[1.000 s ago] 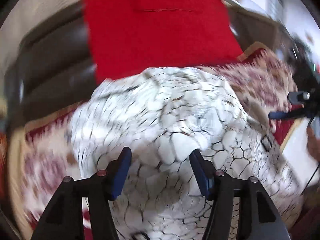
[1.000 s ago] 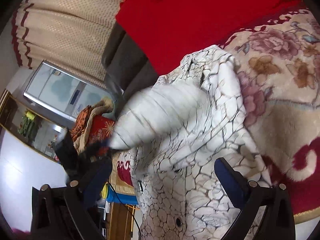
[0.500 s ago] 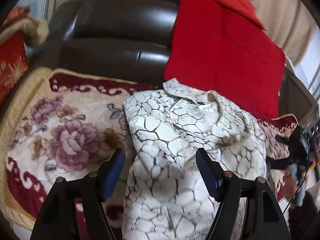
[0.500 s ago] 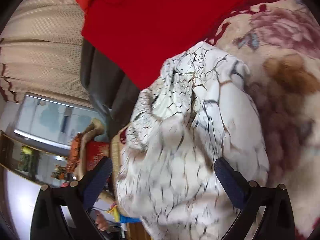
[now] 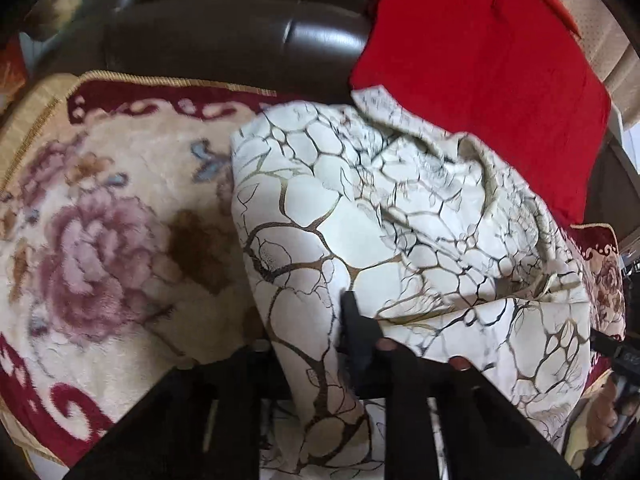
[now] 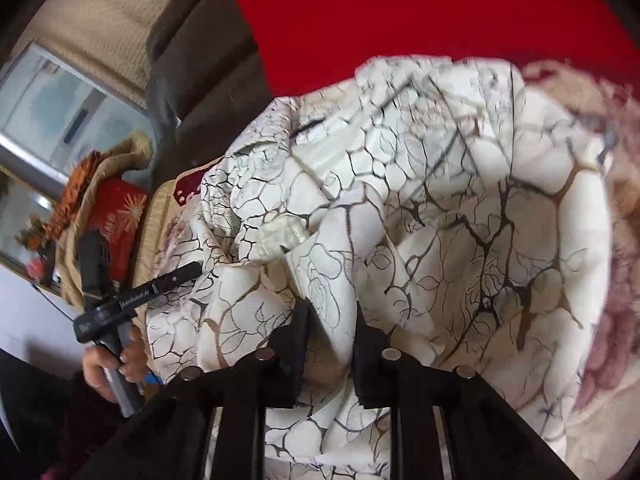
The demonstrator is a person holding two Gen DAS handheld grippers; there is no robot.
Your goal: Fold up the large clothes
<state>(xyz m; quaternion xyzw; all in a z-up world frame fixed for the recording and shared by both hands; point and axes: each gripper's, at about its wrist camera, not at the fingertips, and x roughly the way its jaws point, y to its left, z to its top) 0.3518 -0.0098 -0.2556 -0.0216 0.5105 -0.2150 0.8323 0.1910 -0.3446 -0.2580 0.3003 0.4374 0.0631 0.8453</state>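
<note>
On the floral blanket (image 5: 100,220), both tongs pinch the white garment (image 5: 360,200).

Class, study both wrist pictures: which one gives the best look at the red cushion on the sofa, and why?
The left wrist view. There the red cushion shows its lower corner and side edges as it leans on the dark sofa back, behind the white shirt. The right wrist view shows only a cropped red patch filling the top of the picture.
</note>
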